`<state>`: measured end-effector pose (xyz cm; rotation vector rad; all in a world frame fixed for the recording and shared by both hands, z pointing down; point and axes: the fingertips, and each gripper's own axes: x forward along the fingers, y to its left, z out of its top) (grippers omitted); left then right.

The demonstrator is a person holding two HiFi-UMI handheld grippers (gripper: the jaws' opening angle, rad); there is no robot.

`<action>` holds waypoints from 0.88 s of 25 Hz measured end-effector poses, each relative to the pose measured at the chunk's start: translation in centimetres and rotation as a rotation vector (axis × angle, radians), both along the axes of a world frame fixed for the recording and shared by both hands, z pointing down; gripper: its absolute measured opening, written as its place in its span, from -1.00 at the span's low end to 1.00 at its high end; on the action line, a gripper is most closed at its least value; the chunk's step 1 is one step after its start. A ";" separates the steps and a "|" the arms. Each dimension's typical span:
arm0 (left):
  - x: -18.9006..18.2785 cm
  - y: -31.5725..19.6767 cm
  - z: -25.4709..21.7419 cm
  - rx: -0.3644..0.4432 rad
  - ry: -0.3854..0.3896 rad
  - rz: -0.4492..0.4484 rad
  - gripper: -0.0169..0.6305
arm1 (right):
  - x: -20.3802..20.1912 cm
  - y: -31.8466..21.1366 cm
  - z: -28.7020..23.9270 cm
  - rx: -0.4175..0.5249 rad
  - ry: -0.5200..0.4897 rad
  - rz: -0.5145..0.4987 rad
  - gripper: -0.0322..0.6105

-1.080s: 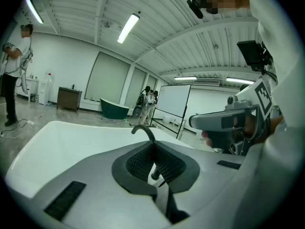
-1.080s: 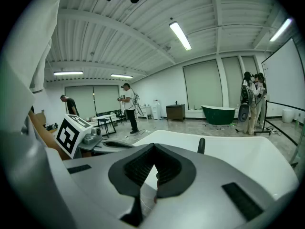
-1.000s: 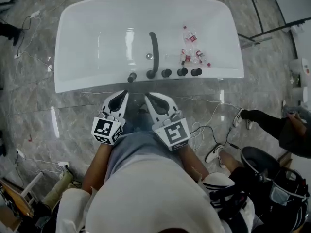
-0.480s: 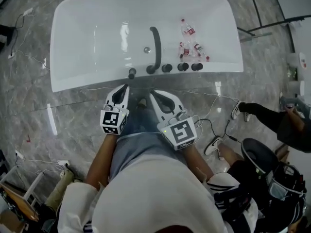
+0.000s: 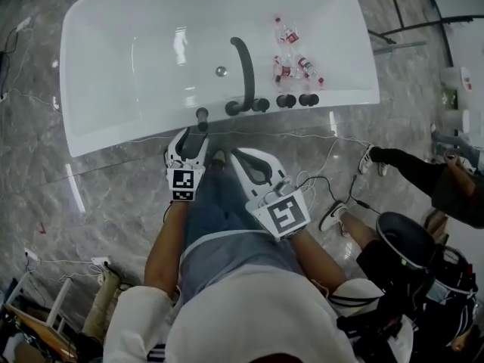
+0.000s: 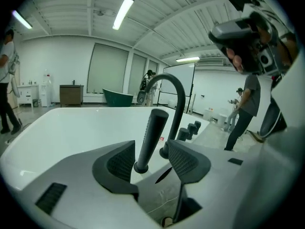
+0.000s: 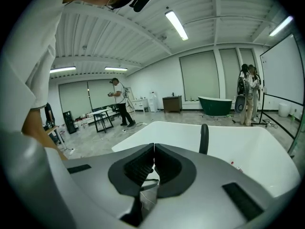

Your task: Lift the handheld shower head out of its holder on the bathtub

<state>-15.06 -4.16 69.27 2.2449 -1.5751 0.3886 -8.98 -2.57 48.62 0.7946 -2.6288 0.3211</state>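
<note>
Opening at left gripper (image 6: 150, 159) — jaws wide, shower head (image 6: 150, 136) between them, untouched, upright in holder on tub (image 5: 121, 131) rim, centre frame. At right gripper (image 7: 153, 162), lower centre — pressed together, holding nothing.

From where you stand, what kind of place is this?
Probably a large open hall or showroom, not a home bathroom: the white bathtub stands free on a marbled floor, a green tub sits by the far wall, and strip lights line the ceiling.
</note>
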 end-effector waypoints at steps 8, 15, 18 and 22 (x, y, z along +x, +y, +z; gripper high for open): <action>-0.7 -8.7 12.5 -0.009 -0.087 -0.017 -0.33 | -0.5 -4.2 8.1 -0.040 0.042 0.098 -0.85; 0.3 -11.4 14.0 0.027 -0.168 -0.025 -0.49 | 2.5 -5.3 11.1 -0.060 0.080 0.148 -0.85; 1.1 -10.2 10.8 0.050 -0.145 -0.045 -0.49 | 4.2 -5.0 9.6 -0.055 0.060 0.166 -0.85; 3.2 -8.9 2.9 0.098 -0.088 -0.039 -0.49 | 6.8 -5.3 6.0 -0.036 0.021 0.188 -0.85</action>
